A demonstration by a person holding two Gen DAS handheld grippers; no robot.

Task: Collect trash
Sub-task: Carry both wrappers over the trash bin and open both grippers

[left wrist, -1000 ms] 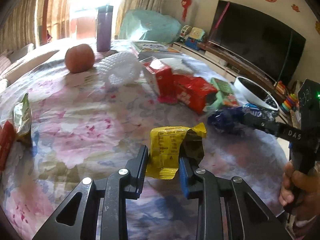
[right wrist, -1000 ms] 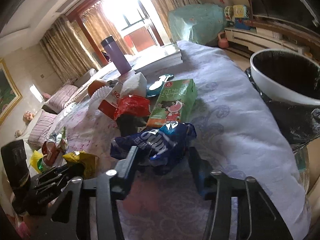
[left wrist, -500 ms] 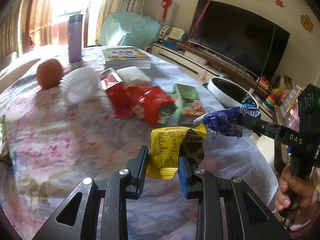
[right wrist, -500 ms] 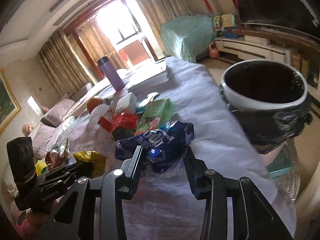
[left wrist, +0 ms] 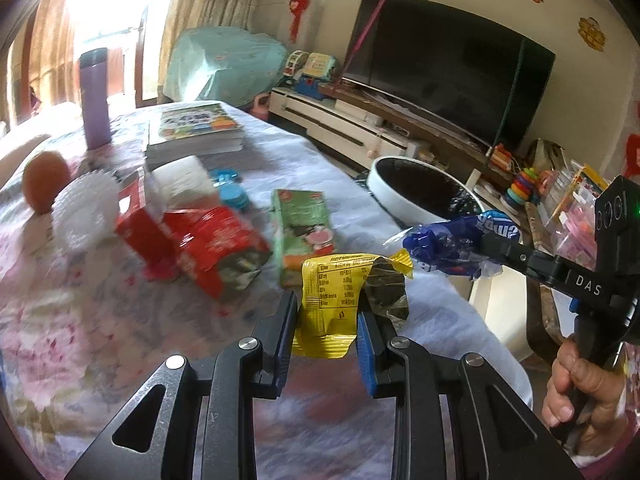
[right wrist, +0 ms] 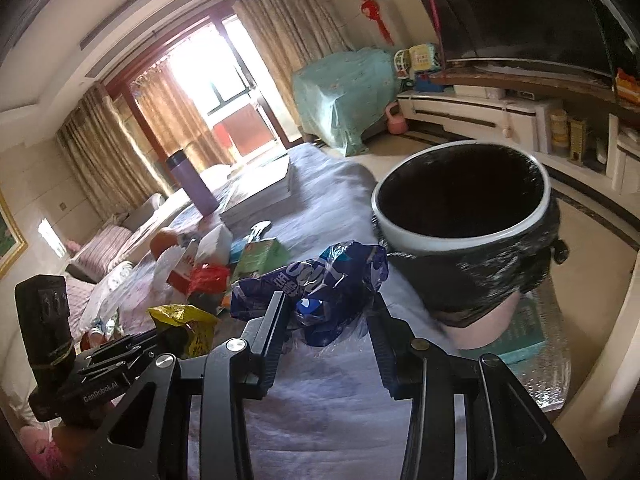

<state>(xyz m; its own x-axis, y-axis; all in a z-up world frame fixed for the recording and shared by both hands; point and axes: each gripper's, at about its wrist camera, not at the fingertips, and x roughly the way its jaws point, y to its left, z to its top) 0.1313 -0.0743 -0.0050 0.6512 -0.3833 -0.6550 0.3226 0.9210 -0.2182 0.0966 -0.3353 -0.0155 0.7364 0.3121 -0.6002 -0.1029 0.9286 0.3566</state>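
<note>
My left gripper [left wrist: 326, 312] is shut on a crumpled yellow snack wrapper [left wrist: 334, 300], held above the flowered tablecloth. In the right wrist view the same yellow wrapper [right wrist: 182, 318] shows at lower left in the left gripper [right wrist: 160, 332]. My right gripper [right wrist: 328, 304] is shut on a crinkled blue wrapper [right wrist: 316, 284], lifted near the table's edge. The blue wrapper [left wrist: 448, 242] also appears at right in the left wrist view, in front of the bin. A white-rimmed trash bin [right wrist: 460, 236] with a black liner stands just beyond the table edge, right of the blue wrapper.
On the table lie a red torn packet [left wrist: 216, 244], a red carton [left wrist: 140, 220], a green carton [left wrist: 304, 224], a white foam net [left wrist: 80, 216], an orange [left wrist: 44, 180], a purple flask [left wrist: 95, 98] and books [left wrist: 192, 132]. A TV and toy-laden cabinet stand behind the bin.
Both grippers have carried their wrappers up and across the table toward the bin, which now looms larger in both views. The grips are unchanged.
</note>
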